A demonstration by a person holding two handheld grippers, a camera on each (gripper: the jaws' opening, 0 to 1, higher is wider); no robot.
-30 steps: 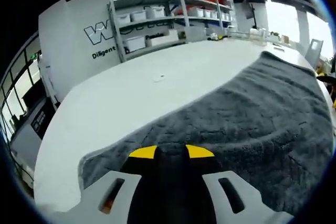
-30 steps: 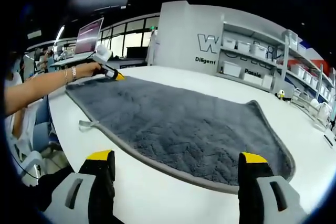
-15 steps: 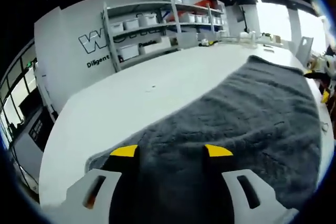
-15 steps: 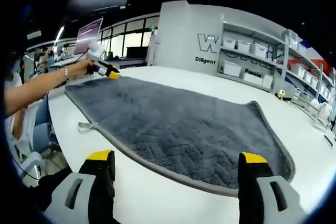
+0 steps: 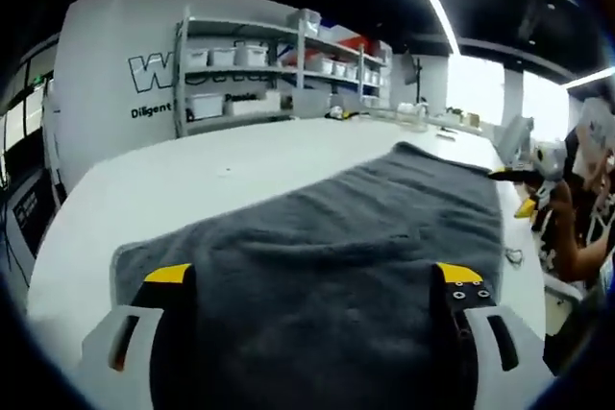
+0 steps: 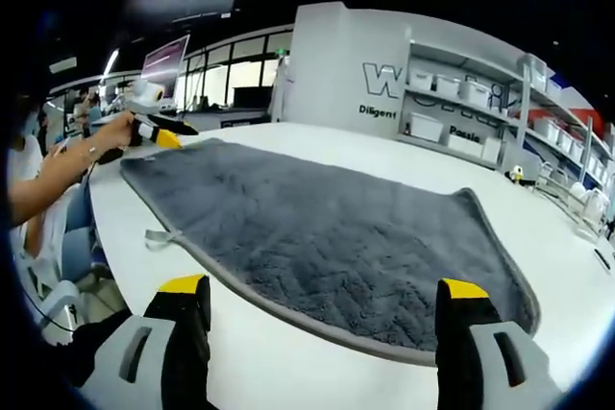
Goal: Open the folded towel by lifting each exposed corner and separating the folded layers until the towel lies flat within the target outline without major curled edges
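Towel (image 6: 327, 237) spread flat on white table (image 6: 288, 352).
My left gripper (image 5: 312, 285) and right gripper (image 6: 317, 300) both gape wide, off the towel.

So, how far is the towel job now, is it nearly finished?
Nearly, it seems. Done: the grey towel lies spread in one layer on the white table, its edges flat. In hand: nothing; the left claw and right claw are both open, off the cloth. Left: perhaps a check against the target outline, which I cannot make out here, and the small loop tag sticking out.
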